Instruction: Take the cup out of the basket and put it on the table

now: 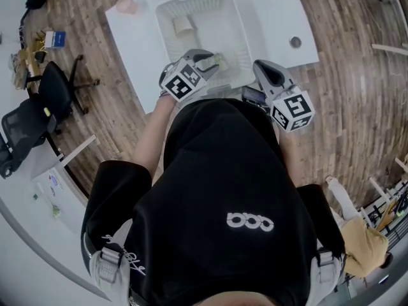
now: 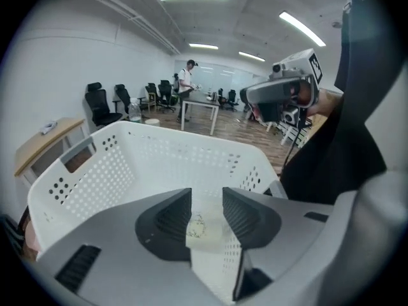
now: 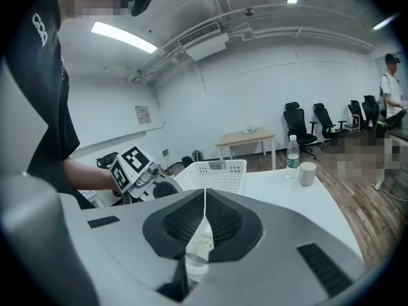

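A white perforated basket (image 1: 167,8) stands on the white table (image 1: 134,50). One pale cup (image 1: 183,24) lies at its far end. My left gripper (image 1: 209,61) reaches into the near end, where another pale cup (image 1: 222,60) sits at its tips. In the left gripper view the jaws of my left gripper (image 2: 205,196) stand a little apart with that printed cup (image 2: 203,225) in the gap, and they are open. My right gripper (image 1: 260,64) hovers right of the basket. In the right gripper view my right gripper (image 3: 204,193) is shut on the thin wall of a pale cup (image 3: 199,244).
A pink object (image 1: 125,5) lies at the table's far left corner. A water bottle (image 3: 292,155) and a small round cup (image 3: 307,173) stand near the right edge. Black office chairs (image 1: 44,101) are on the wood floor to the left. People are at desks in the background.
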A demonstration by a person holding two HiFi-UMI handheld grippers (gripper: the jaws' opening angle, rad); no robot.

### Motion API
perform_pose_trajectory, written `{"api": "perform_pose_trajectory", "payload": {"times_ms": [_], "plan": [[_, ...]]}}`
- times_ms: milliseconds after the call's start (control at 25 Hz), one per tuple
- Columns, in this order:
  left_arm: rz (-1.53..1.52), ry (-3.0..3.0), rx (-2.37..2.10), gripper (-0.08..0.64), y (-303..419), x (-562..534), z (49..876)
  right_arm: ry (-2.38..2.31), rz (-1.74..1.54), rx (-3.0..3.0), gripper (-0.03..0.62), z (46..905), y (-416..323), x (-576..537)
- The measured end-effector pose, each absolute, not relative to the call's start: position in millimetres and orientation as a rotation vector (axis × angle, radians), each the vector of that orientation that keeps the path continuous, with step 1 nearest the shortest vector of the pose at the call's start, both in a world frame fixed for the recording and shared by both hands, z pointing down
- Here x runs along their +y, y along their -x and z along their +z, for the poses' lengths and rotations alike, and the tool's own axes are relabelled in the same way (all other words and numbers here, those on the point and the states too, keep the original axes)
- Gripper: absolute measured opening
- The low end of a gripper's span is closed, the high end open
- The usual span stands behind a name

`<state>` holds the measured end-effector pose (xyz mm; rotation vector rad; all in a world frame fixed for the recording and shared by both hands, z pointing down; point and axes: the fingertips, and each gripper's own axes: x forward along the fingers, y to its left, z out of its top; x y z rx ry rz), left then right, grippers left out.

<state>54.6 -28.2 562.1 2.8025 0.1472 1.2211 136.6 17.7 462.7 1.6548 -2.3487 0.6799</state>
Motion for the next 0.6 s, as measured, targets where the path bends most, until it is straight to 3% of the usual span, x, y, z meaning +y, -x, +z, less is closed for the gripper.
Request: {"api": "perform_pose_trajectory", "payload": {"times_ms": [120, 280, 600], "plan": [[1.356, -2.799, 0.257, 0.199, -63, -25, 576, -1.664, 0.684, -2.346, 0.025, 463, -139, 20], [1.496, -2.753, 0.38, 0.344, -76, -17, 600, -1.685, 0.694, -2.334, 0.025, 466, -147, 27], [1.731, -2.594, 0.451, 0.389, -77, -15, 658, -1.748, 0.715, -2.304, 0.025, 468, -157, 36]]}}
